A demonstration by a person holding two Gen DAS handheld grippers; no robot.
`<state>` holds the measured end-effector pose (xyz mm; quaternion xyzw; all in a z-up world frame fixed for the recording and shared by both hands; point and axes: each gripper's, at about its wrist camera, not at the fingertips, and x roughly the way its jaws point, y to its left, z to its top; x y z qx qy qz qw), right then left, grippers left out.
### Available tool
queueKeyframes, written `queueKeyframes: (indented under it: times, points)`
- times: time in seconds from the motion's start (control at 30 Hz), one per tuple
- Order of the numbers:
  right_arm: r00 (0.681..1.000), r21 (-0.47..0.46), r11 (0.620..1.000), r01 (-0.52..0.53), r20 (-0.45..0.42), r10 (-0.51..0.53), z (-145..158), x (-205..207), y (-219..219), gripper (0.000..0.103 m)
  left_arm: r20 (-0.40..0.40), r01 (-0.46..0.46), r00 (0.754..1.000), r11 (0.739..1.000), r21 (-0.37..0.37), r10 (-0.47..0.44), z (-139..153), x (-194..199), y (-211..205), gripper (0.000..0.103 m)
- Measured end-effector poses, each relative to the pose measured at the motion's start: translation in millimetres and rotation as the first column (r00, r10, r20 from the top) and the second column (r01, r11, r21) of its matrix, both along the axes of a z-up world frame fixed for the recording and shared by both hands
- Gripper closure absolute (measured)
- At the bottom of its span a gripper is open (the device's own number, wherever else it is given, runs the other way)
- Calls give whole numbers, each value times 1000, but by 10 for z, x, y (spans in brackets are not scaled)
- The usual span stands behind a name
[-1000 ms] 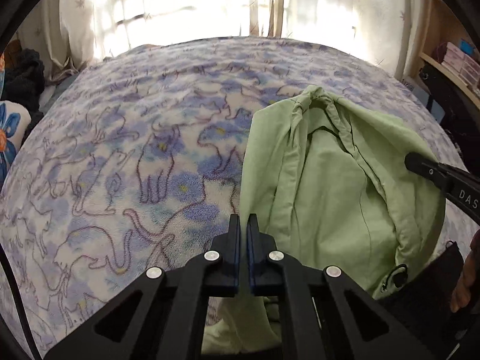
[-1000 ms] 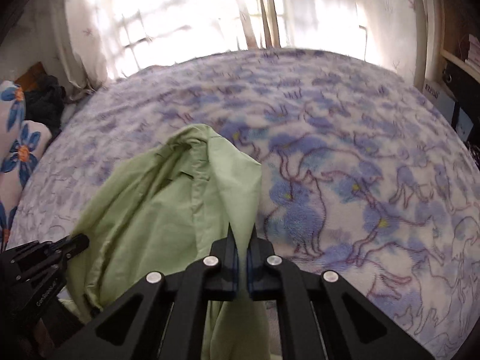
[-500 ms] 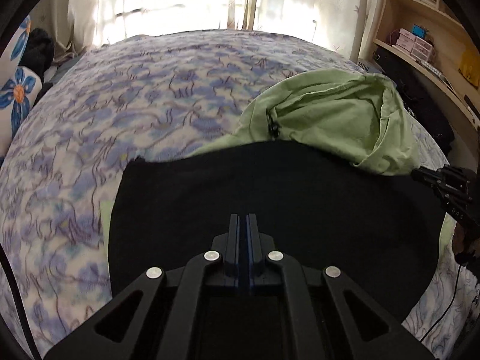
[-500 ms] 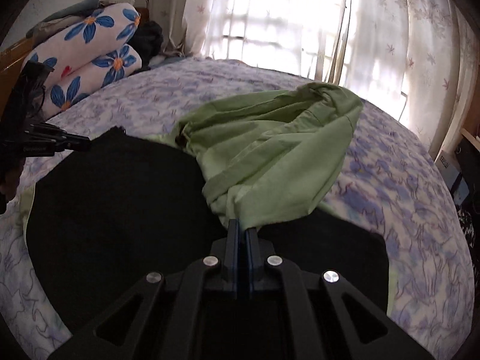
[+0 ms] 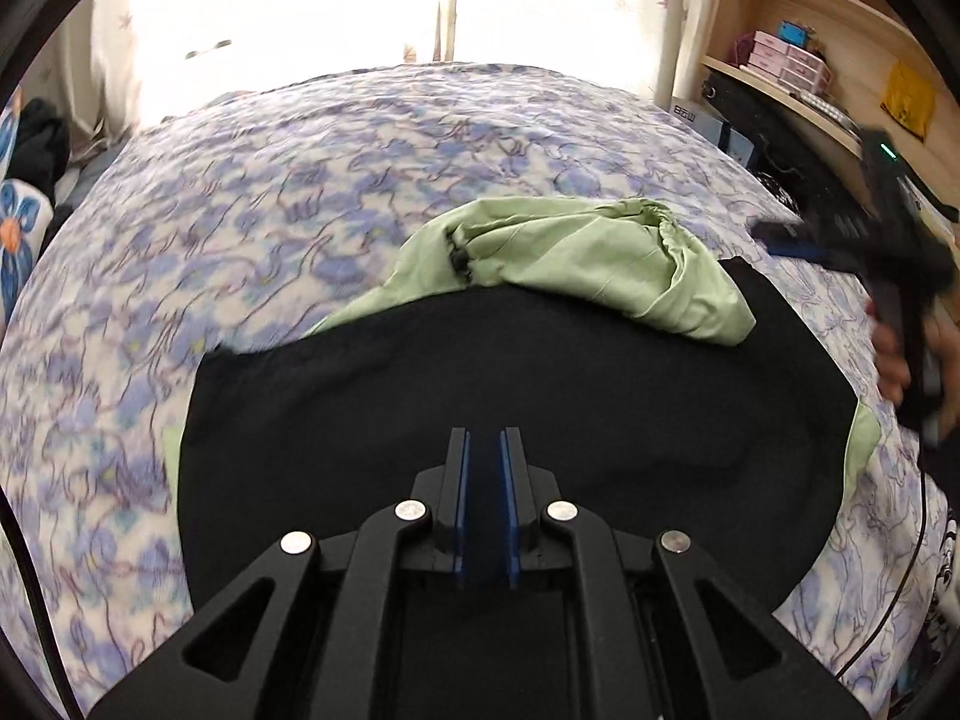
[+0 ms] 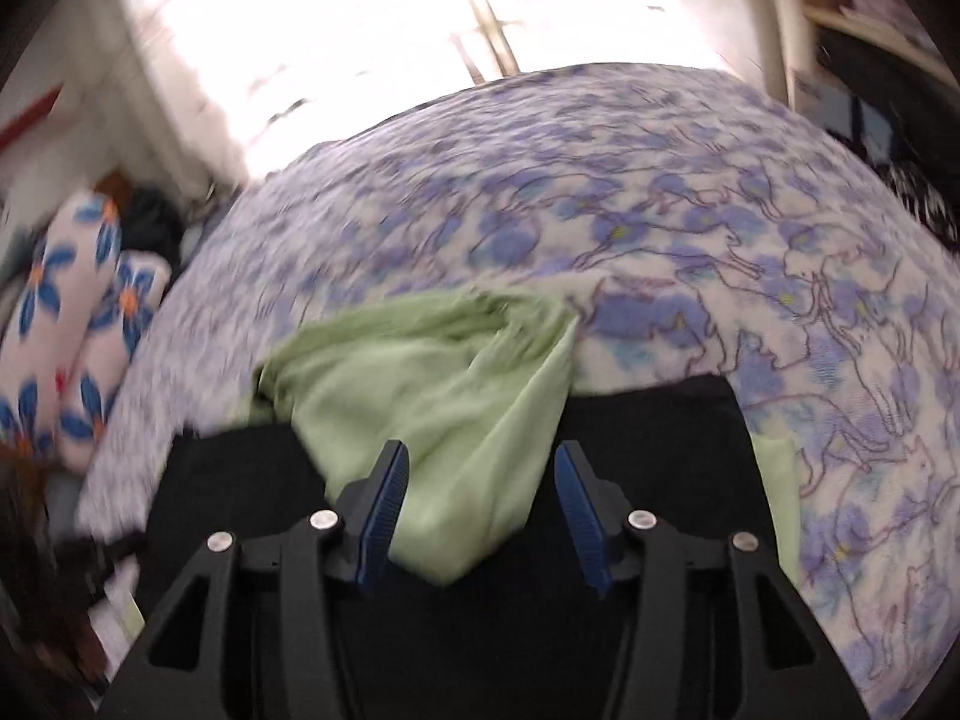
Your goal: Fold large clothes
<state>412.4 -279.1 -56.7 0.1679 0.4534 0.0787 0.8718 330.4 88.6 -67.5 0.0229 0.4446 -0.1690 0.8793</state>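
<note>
A large garment lies on the bed, black side [image 5: 480, 372] up with a light green hood [image 5: 576, 258] folded over its far edge. My left gripper [image 5: 483, 450] hovers over the black fabric with its blue pads slightly apart and nothing between them. My right gripper [image 6: 480, 468] is wide open just above the green hood [image 6: 444, 396], which lies loose under it. The right gripper also shows at the right in the left wrist view [image 5: 870, 252], held by a hand.
The bed cover [image 5: 270, 228] is white with blue cats and flowers. Flowered pillows [image 6: 66, 324] lie at the left. A bright curtained window [image 5: 300, 12] is behind the bed. Wooden shelves [image 5: 810, 42] with boxes stand at the right.
Both grippers have opened and let go of the garment. The hood now lies on the black fabric. The right gripper has pulled back; its view is blurred with motion.
</note>
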Motion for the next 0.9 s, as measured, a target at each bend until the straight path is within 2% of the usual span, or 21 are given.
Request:
queueKeyframes:
  times: [0.17, 0.3, 0.4, 0.47, 0.5, 0.57, 0.6, 0.67, 0.7, 0.73, 0.8, 0.9]
  points:
    - [988, 59, 995, 84, -133, -76, -257, 685, -159, 52, 11, 31, 999, 999, 32, -31, -10, 369, -203, 92]
    - [967, 73, 992, 102, -243, -81, -567, 1090, -188, 52, 31, 38, 999, 997, 61, -40, -24, 776, -345, 82]
    - [962, 39, 995, 90, -262, -77, -724, 1224, -124, 52, 13, 9, 1000, 999, 52, -10, -63, 1144, -410, 82]
    - [967, 42, 995, 88, -242, -75, -769, 1242, -57, 52, 7, -24, 1000, 999, 40, 24, -86, 1338, -423, 82]
    - [969, 12, 997, 82, -234, -77, -764, 1248, 2, 53, 7, -31, 999, 999, 42, 31, -96, 1386, -430, 82]
    - [980, -66, 997, 37, -192, -49, -671, 1245, 167, 82, 15, -46, 999, 998, 52, 45, -100, 1449, -440, 82]
    - [989, -105, 994, 21, -142, -36, -557, 1208, 261, 82, 19, -50, 999, 998, 47, 49, -88, 1448, -432, 82]
    - [999, -116, 992, -40, 7, 41, -220, 1047, 452, 84, 30, -55, 998, 998, 37, 54, -40, 1402, -382, 82]
    - [990, -100, 990, -95, 92, 105, 6, 912, 586, 84, 39, -56, 998, 998, 33, 54, -10, 1352, -348, 82]
    - [978, -90, 986, -140, 140, 152, 162, 801, 689, 84, 45, -55, 998, 998, 32, 54, 24, 1300, -309, 82]
    - [929, -104, 963, -250, 254, 269, 496, 480, 955, 84, 52, -60, 997, 998, 24, 59, 97, 1179, -209, 82]
    - [802, -216, 880, -423, 364, 474, 841, -164, 1396, 84, 50, -62, 997, 998, -8, 62, 198, 885, 16, 82]
